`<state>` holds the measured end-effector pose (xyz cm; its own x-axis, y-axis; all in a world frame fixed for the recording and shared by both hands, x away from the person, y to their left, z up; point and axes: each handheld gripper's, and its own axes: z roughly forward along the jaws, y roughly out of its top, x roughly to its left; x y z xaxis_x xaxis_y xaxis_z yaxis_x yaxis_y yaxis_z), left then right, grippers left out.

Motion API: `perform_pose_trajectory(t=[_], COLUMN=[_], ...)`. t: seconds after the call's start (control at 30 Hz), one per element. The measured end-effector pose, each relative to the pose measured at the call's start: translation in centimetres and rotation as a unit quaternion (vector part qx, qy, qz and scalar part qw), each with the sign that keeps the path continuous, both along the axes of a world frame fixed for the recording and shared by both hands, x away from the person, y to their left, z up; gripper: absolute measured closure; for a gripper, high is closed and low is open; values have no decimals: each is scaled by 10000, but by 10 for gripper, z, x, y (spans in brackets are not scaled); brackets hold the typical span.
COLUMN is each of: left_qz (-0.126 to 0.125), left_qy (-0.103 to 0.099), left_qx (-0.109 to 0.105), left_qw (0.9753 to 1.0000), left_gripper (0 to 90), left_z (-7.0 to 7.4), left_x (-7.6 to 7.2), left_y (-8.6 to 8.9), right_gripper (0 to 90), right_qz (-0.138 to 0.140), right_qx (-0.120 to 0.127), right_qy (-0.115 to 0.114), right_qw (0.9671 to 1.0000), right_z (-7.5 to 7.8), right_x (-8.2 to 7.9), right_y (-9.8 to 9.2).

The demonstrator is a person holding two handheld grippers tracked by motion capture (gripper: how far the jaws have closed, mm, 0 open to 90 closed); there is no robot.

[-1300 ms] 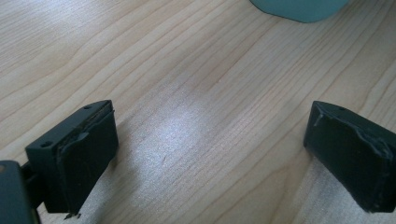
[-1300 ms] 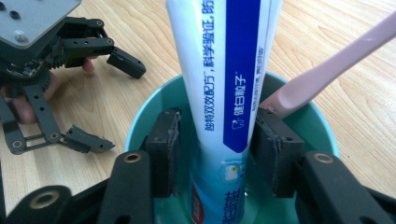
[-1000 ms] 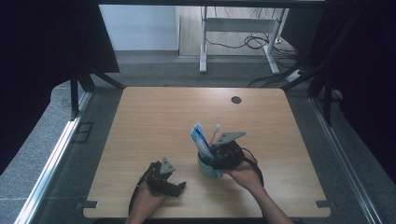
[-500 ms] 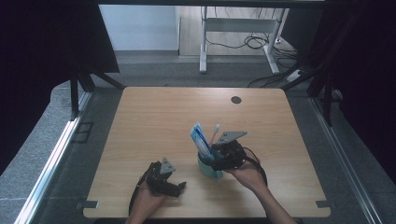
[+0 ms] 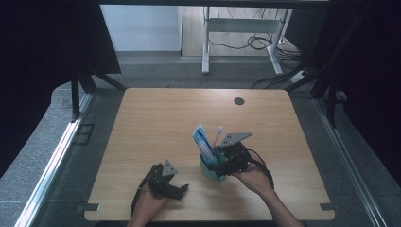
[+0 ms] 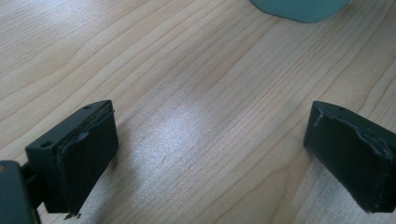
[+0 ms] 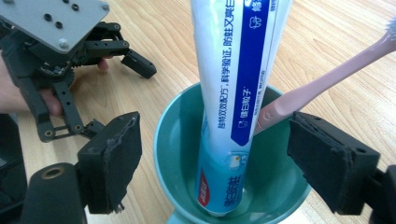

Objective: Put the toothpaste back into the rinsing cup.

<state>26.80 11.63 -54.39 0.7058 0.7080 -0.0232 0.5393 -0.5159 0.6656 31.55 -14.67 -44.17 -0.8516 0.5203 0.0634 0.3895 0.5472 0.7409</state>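
Since the earlier frames, little has moved: the right gripper [image 5: 226, 163] has shifted only slightly at the cup [image 5: 211, 171], and the left gripper [image 5: 171, 185] stays where it was near the table's near edge.

Right gripper: its jaws are spread wide, one on each side of the cup's rim, with clear gaps to the contents; they clamp nothing. In the right gripper view the teal cup [image 7: 182, 140] sits between the two black jaws and is seen from above.

Cup contents: a white and blue toothpaste tube [image 7: 233, 88] stands in the cup, cap end down on the cup floor, leaning toward the far left in the high view. A pink toothbrush [image 7: 322, 79] rests beside the tube, handle inside the cup, head rising out over the rim.

Cup position: on the wooden table [image 5: 156, 118], near the middle of its near half, just right of the left gripper.

Left gripper: jaws wide apart, holding nothing, with bare tabletop between them. The cup's base shows at the far edge of the left gripper view.
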Motion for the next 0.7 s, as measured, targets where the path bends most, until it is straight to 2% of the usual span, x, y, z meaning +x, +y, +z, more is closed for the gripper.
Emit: perform_pose_trajectory(t=[0.33, 0.7], left_qz=[-4, -5], left_qy=[4, 6], left_qx=[5, 5], left_qw=[10000, 10000], left_gripper=[31, 31], left_z=[0, 0], left_x=[0, 0], left_y=[0, 0], right_gripper=[132, 104], right_qz=[-5, -10], right_qx=[7, -69], right_qy=[13, 15], right_qw=[10000, 10000], right_z=[6, 5], right_x=[-5, -8], right_y=[-6, -11])
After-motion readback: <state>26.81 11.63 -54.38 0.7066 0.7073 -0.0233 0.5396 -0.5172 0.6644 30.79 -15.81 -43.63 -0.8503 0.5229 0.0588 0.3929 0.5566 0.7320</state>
